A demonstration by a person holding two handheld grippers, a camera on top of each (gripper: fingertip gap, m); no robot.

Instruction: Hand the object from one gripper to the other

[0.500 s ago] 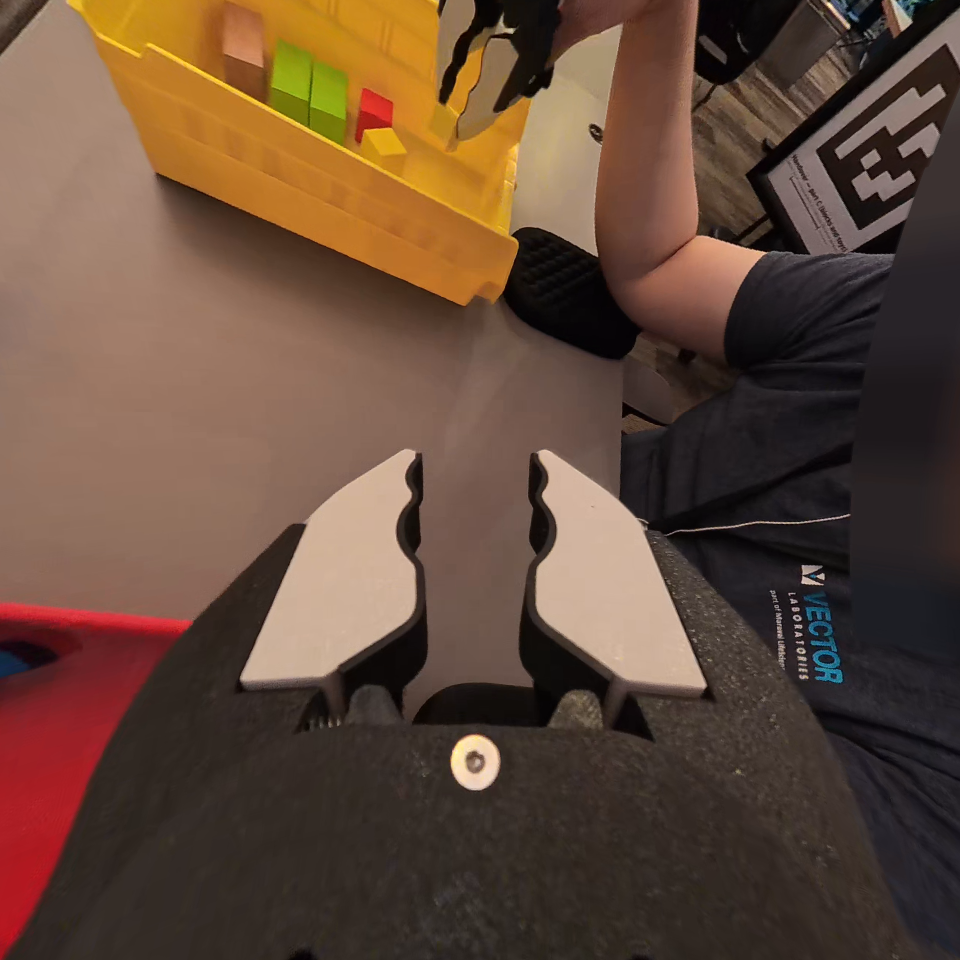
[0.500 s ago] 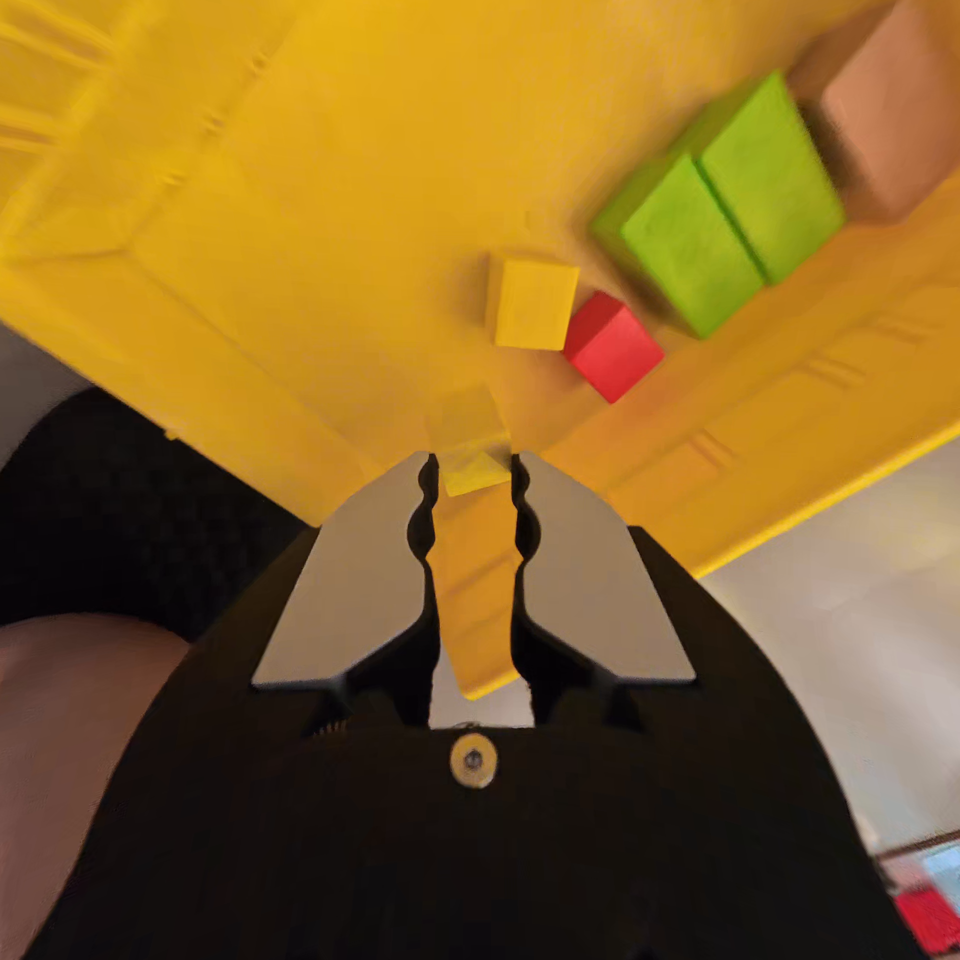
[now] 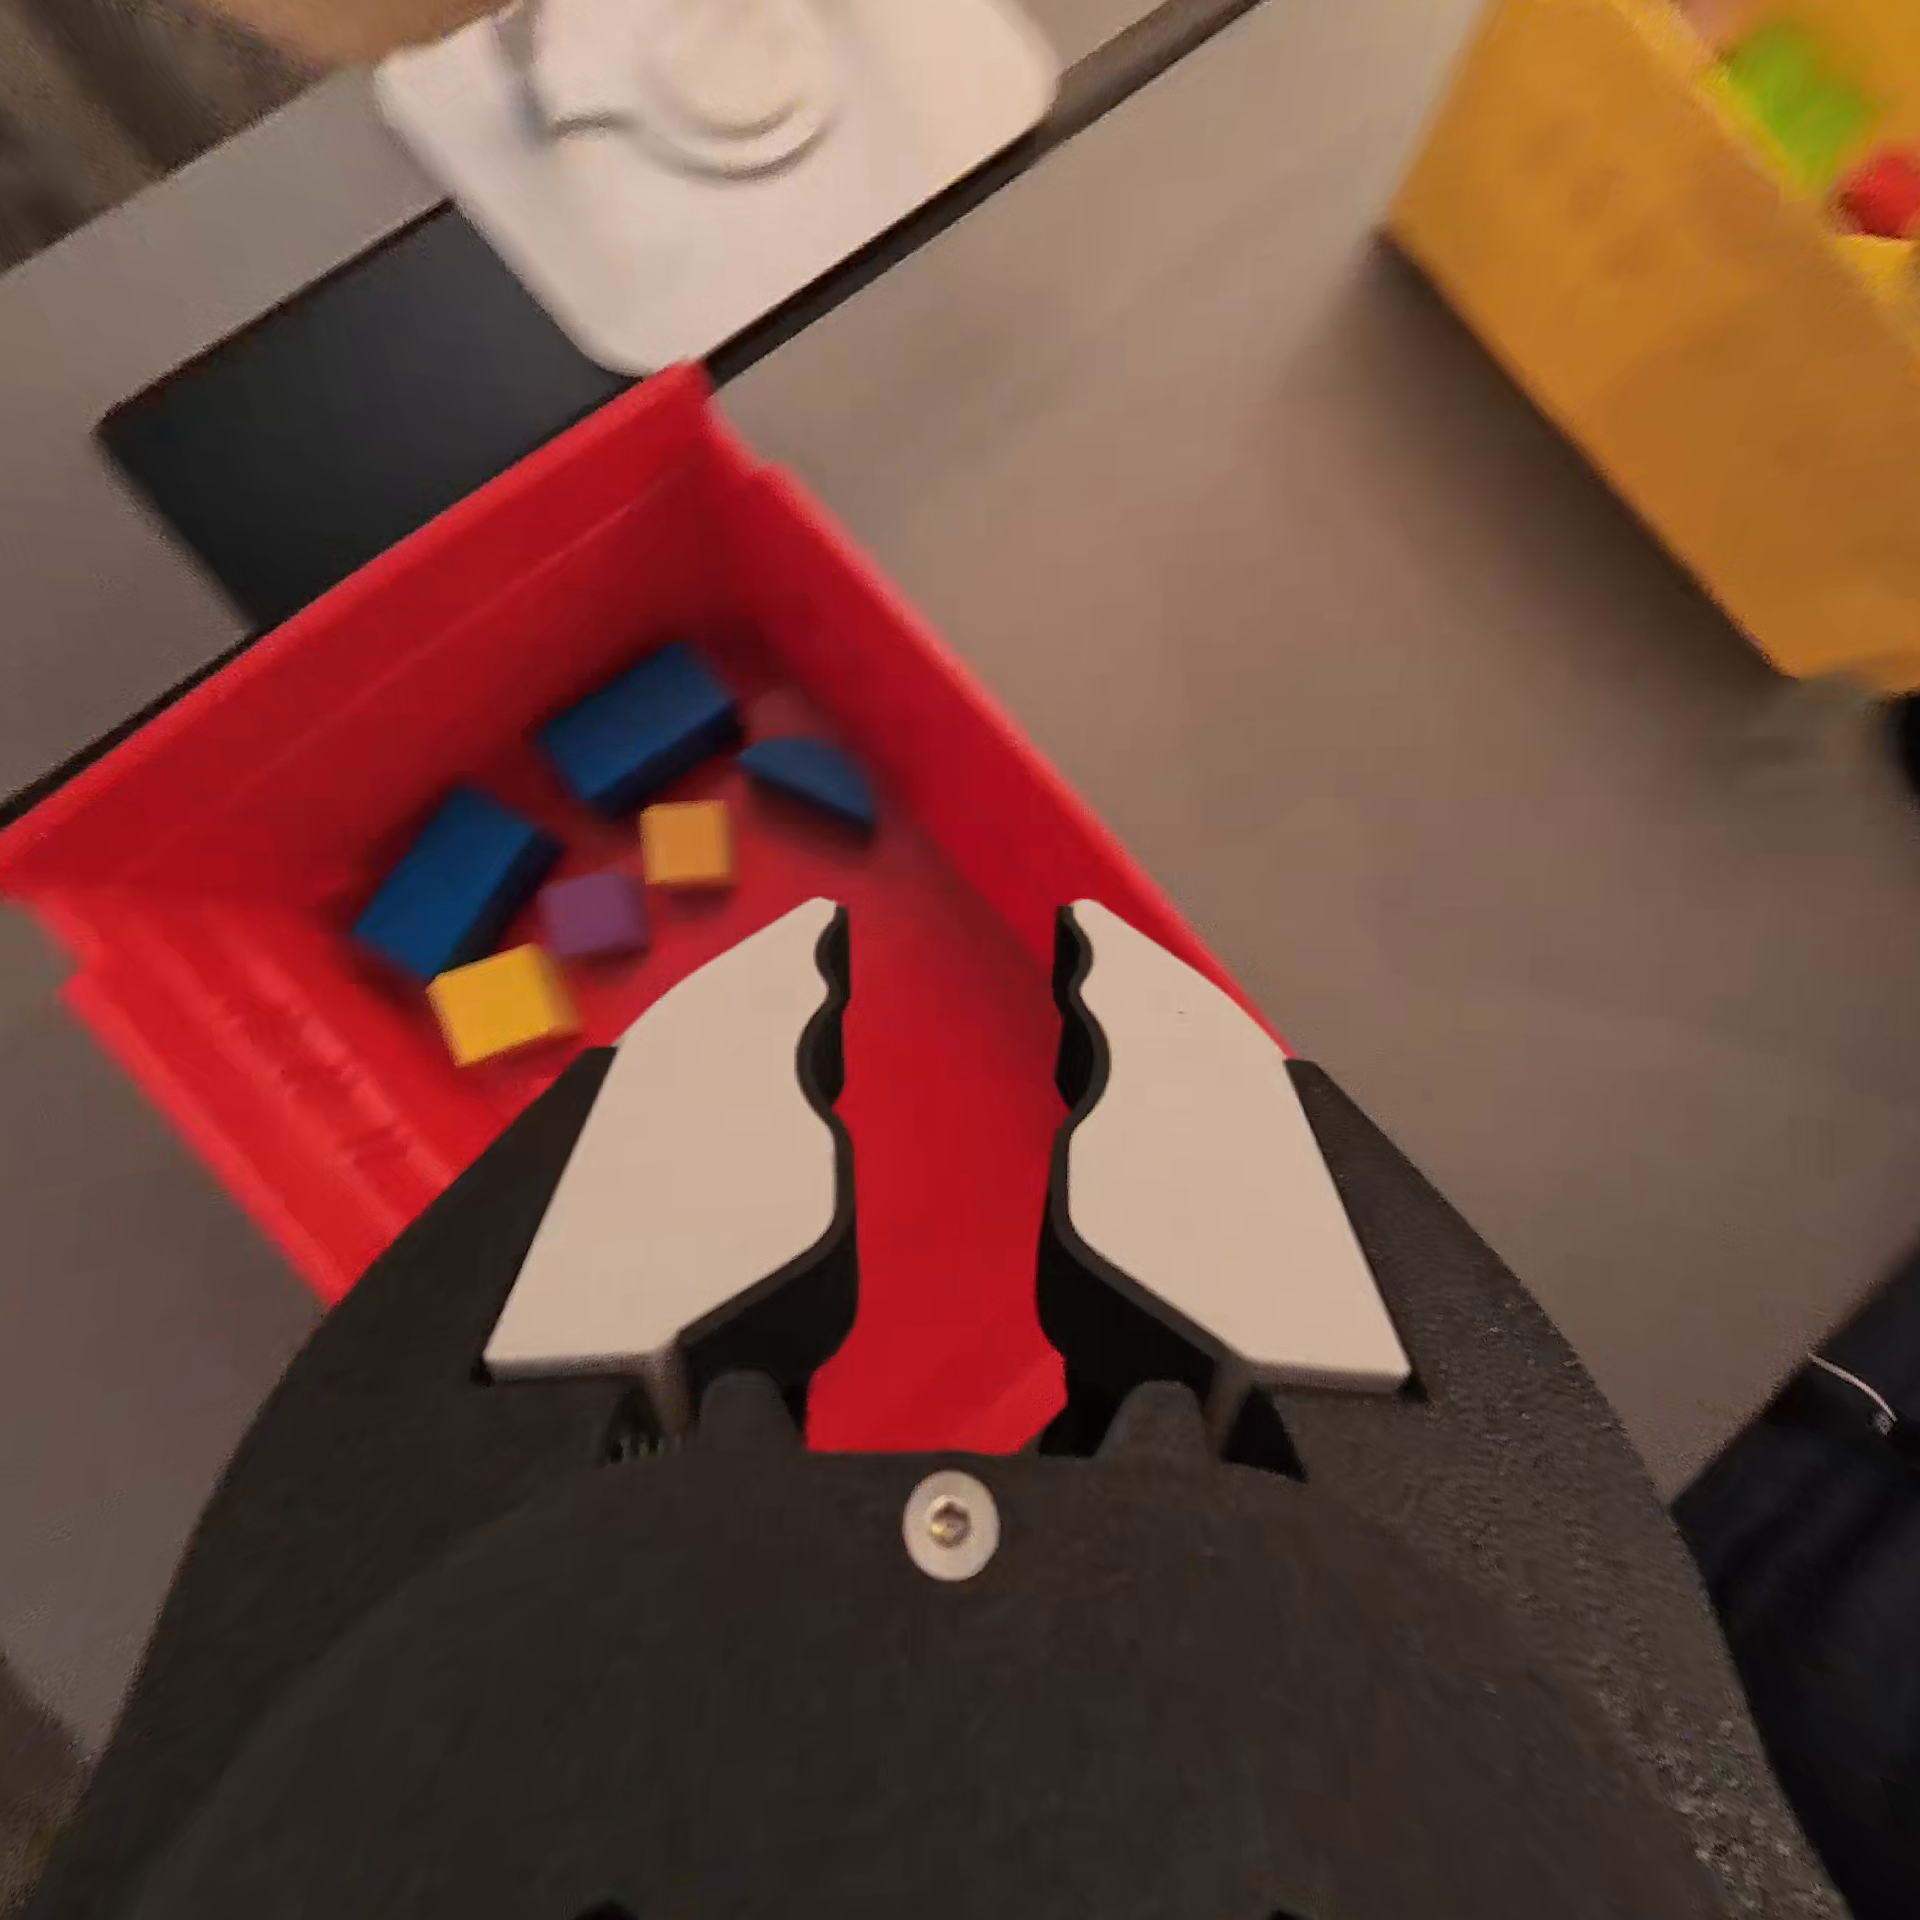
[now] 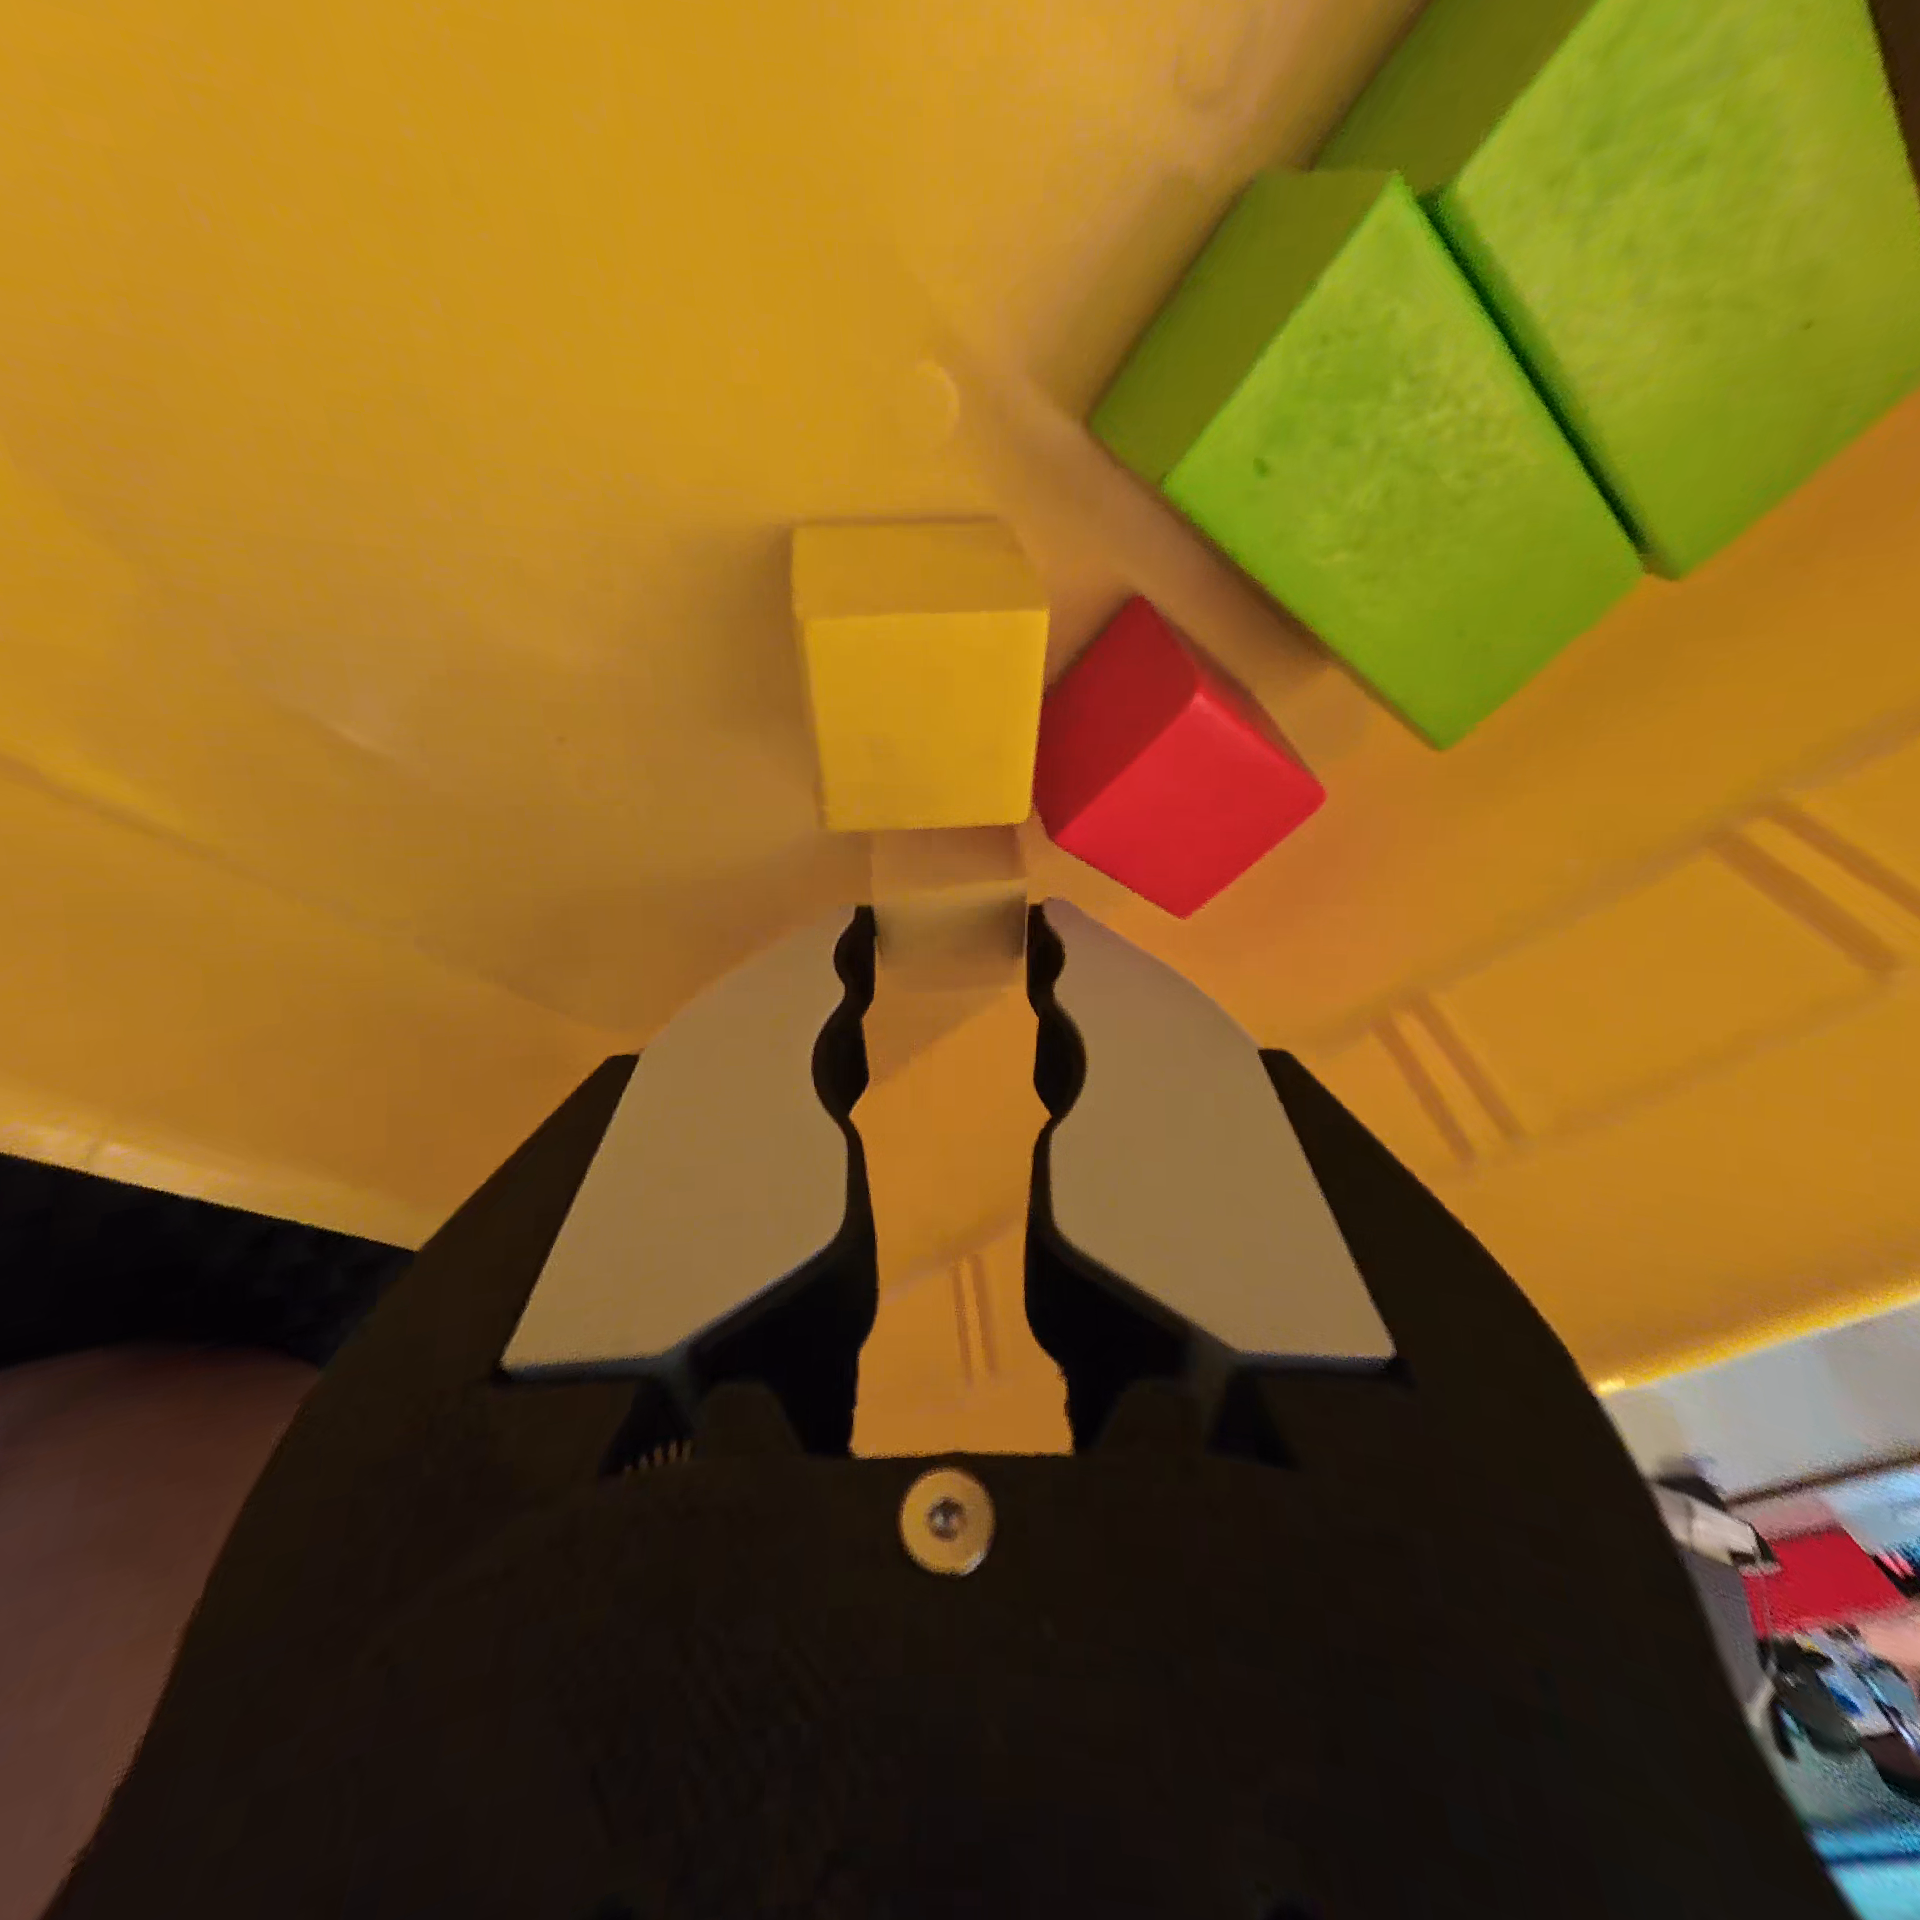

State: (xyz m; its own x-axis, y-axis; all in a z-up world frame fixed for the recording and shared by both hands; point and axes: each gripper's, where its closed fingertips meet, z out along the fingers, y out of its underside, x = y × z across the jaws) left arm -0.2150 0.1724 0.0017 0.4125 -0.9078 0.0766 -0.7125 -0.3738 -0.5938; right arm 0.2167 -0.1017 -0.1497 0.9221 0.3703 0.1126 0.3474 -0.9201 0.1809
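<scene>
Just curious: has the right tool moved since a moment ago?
Yes. The right tool has moved closer to the yellow cube in the yellow bin, which now looks larger.

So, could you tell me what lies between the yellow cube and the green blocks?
A red cube sits between the yellow cube and the green blocks, seen in the right wrist view.

Right gripper (image 4: 948, 920) clamped on pale yellow block (image 4: 945, 940) — above yellow bin (image 4: 416, 416).

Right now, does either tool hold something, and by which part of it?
The right tool pinches a small pale yellow block by two opposite sides, at its very tips. The left tool is open and holds nothing.
</scene>
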